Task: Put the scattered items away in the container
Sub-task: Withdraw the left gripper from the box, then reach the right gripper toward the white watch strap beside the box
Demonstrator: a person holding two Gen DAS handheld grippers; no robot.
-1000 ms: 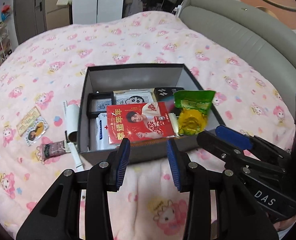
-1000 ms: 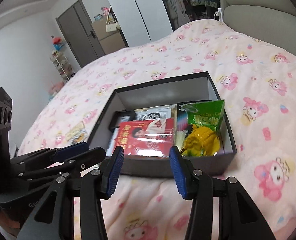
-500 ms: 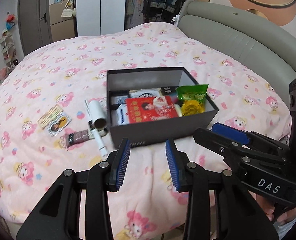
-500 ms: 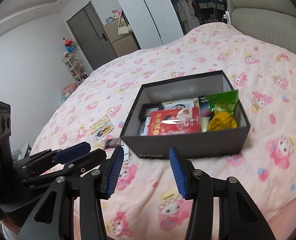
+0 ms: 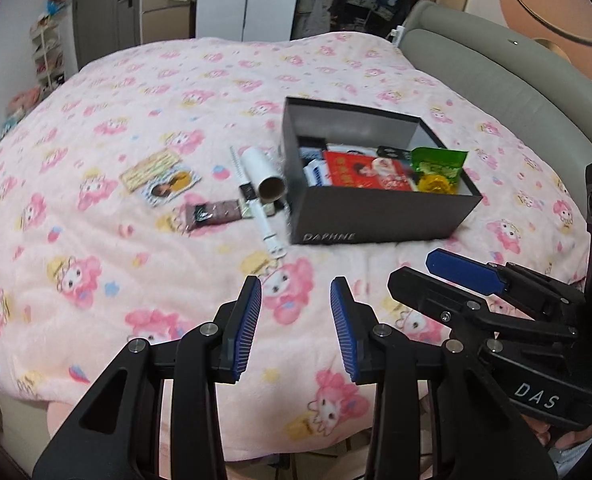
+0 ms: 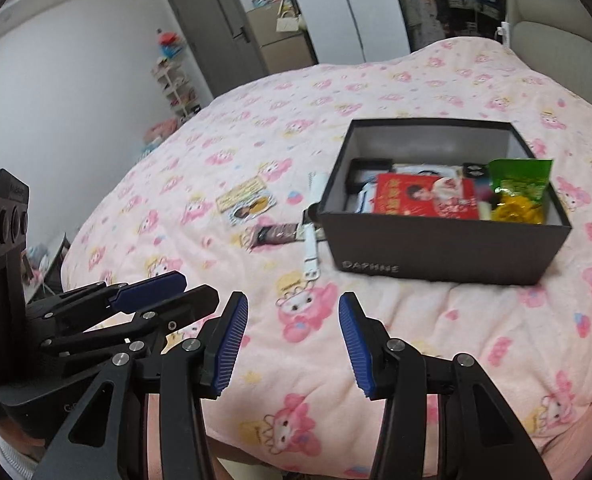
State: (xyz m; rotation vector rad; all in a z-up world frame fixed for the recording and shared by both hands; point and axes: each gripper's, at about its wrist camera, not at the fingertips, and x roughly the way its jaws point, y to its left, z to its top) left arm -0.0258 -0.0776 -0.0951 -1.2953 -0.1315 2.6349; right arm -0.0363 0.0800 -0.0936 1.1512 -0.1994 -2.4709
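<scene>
Taking the dark grey open-topped cardboard box (image 5: 379, 216) on the pink cartoon-print bedspread (image 5: 144, 92) as the landmark, the items left of it run as follows. Farthest left of the box lie two flat printed cards (image 5: 158, 178), one yellowish and one with a small portrait, overlapping each other. Nearer the box and a little toward the cameras sits a dark clear-wrapped snack bar (image 5: 212, 214). Just beside the box's left wall lie a white cardboard tube (image 5: 262, 176) with its open end facing the cameras, a thin white comb-like strip (image 5: 235, 160) alongside it, and a white watch strap (image 5: 266, 226) running down past the box's near left corner; what small dark piece it is joined to is too blurred to tell. Inside the box, a red printed packet (image 5: 365, 170) lies flat in the middle, and against the right wall stand a green snack bag (image 5: 439, 162) and a yellow crinkled packet (image 5: 435, 184); the black and white things behind them are partly hidden. Well in front of the box, above the bedspread, the left gripper (image 5: 296, 320) has its blue-padded fingers (image 5: 246, 324) spread apart with nothing between them. To its right, the right gripper (image 6: 294, 344) likewise hangs released, its fingers (image 6: 355, 348) parted over bare bedspread.
</scene>
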